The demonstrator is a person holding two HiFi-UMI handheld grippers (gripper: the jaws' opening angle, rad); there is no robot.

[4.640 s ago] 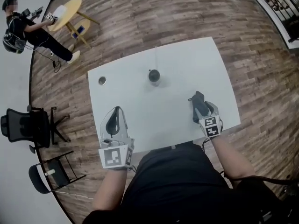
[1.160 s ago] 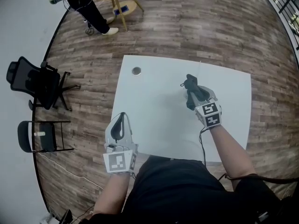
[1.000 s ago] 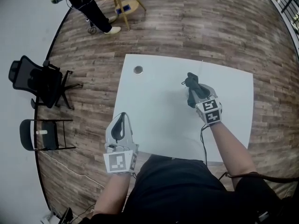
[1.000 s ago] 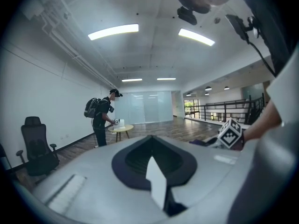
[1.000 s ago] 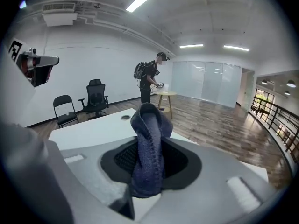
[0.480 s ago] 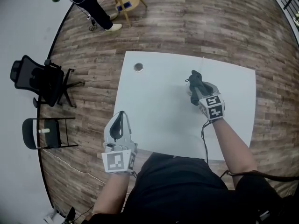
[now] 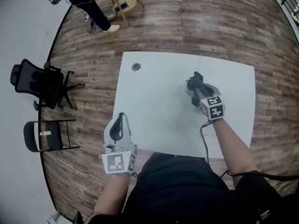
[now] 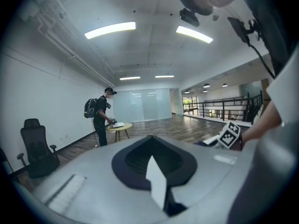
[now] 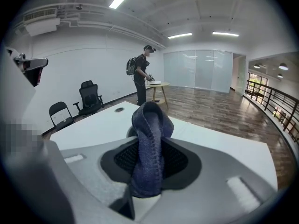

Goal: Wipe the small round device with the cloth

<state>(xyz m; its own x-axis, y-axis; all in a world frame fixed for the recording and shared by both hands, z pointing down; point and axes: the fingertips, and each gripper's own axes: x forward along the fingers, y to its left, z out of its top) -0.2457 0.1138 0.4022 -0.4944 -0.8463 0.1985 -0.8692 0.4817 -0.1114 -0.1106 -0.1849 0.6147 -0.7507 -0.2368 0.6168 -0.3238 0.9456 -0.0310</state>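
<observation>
Broadly, one white surface [image 7: 154, 106] stands on the wood floor, with two black chairs to its left, an office chair [image 7: 37, 80] and a folding chair [image 7: 39, 136]. Of two tools, the left tool [image 7: 120, 116] rests at the near edge, jaws together and empty. The right tool [image 7: 198, 87] clamps one dark blue cloth [image 9: 148, 139] over one small round device [image 9: 130, 131], which sits mid-surface and is mostly hidden.

Right gripper [image 7: 196, 81] pinching cloth [image 9: 148, 129]; left gripper [image 7: 120, 116] closed, level

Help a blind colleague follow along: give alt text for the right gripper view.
The right gripper is shut on a dark blue cloth sticking up between its jaws, over a white table. Far behind, a person with a backpack stands.
</observation>
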